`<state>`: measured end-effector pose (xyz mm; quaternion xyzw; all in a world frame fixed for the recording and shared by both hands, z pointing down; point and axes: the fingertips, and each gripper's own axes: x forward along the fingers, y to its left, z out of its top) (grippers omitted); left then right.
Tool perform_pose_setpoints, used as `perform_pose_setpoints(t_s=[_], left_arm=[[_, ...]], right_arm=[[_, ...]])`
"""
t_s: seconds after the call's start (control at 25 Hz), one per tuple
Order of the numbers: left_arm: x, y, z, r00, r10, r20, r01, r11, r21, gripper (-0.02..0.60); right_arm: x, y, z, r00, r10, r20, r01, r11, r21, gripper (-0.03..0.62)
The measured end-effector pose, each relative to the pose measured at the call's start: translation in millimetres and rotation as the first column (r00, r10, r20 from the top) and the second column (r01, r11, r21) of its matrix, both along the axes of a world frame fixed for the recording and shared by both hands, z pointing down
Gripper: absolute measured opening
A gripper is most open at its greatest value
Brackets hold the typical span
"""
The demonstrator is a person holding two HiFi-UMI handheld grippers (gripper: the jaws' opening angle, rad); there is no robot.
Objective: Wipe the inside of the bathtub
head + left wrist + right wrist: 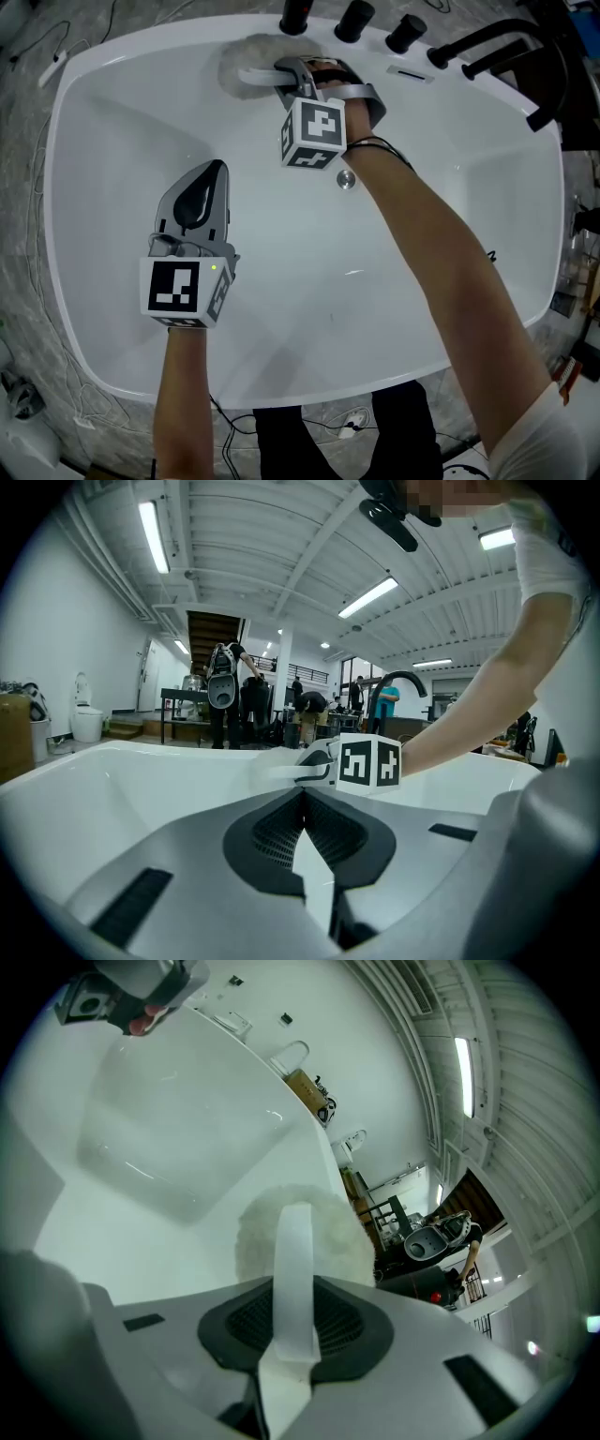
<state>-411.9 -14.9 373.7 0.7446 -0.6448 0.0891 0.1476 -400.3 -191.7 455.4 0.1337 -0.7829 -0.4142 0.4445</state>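
We stretch our right arm [441, 253] far forward, its right gripper [286, 77] clamped on the white wiper handle [294, 1269], while our left gripper [208, 183], jaws pressed together and empty, hovers nearer us.

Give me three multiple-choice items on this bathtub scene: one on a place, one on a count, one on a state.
1. Where is the fluffy white wiping pad?
A) against the white bathtub's inner wall near the round black knobs
B) on the near rim
C) on the floor outside

2. How many of those knobs line the rim?
A) one
B) three
C) five

3. The left gripper is:
A) wide open
B) shut on a cloth
C) shut, empty

Answers:
1A, the right gripper holds it there by its handle.
2B, three show in the head view.
3C, its jaws meet with nothing between.
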Motion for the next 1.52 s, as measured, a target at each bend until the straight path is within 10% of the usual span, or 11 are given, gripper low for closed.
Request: perform_pose_setpoints(t_s=[1.52], left_arm=[[216,-74,-6,0.991,0.135,-0.006,-0.134,0.991,0.012,0.011]], right_arm=[[245,-76,2,0.991,0.131,0.006,-0.131,0.991,-0.003,0.091]])
